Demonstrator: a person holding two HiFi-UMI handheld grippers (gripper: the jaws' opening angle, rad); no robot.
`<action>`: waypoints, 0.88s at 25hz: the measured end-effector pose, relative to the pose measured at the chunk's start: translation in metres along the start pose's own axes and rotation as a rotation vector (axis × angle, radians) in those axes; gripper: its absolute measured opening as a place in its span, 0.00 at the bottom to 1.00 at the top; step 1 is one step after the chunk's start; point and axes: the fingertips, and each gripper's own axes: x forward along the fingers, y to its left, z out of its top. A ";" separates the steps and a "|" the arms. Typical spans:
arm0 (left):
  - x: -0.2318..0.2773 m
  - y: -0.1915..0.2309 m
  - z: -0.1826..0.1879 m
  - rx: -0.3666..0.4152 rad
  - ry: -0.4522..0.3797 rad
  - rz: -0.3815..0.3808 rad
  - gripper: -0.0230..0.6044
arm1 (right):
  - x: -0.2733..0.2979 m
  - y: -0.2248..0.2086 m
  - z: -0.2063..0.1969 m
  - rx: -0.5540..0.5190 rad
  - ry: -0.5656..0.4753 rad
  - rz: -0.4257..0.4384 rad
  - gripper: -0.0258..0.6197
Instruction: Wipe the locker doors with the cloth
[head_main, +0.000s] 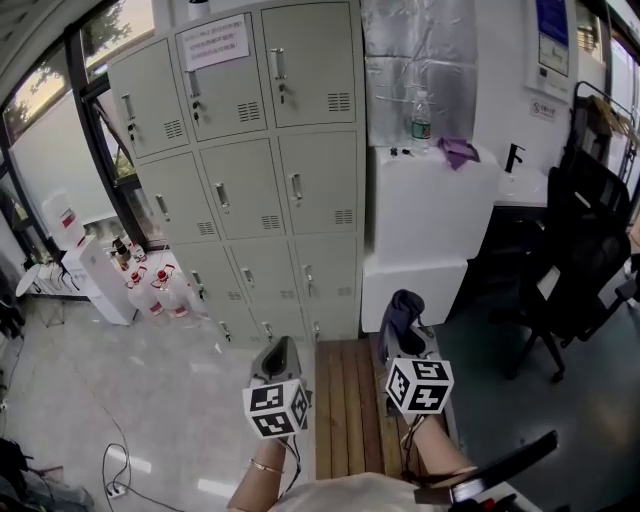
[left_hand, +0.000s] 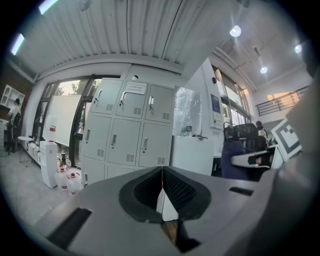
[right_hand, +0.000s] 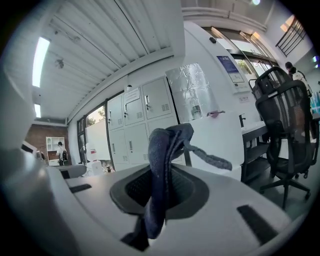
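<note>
Well short of the lockers (head_main: 250, 170), right tongs (right_hand: 159, 187) clamp the cloth (right_hand: 165, 145); left tongs (left_hand: 162, 192) sit closed, empty.

Lockers (head_main: 250, 170) left of counter (head_main: 430, 215)

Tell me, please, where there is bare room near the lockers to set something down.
The wooden slats before the lockers are bare, as is the tiled floor left of them. The white cabinet carries a bottle and a purple rag on top. Jugs crowd the lockers' left foot.
</note>
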 end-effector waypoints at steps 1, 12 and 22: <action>0.009 0.001 0.000 -0.001 0.002 0.005 0.05 | 0.010 -0.005 0.001 0.001 0.004 0.002 0.11; 0.079 0.020 -0.004 -0.018 0.034 0.048 0.05 | 0.083 -0.028 -0.007 0.026 0.049 0.017 0.11; 0.181 0.049 -0.004 -0.026 0.030 0.010 0.05 | 0.177 -0.045 -0.002 0.023 0.046 -0.017 0.11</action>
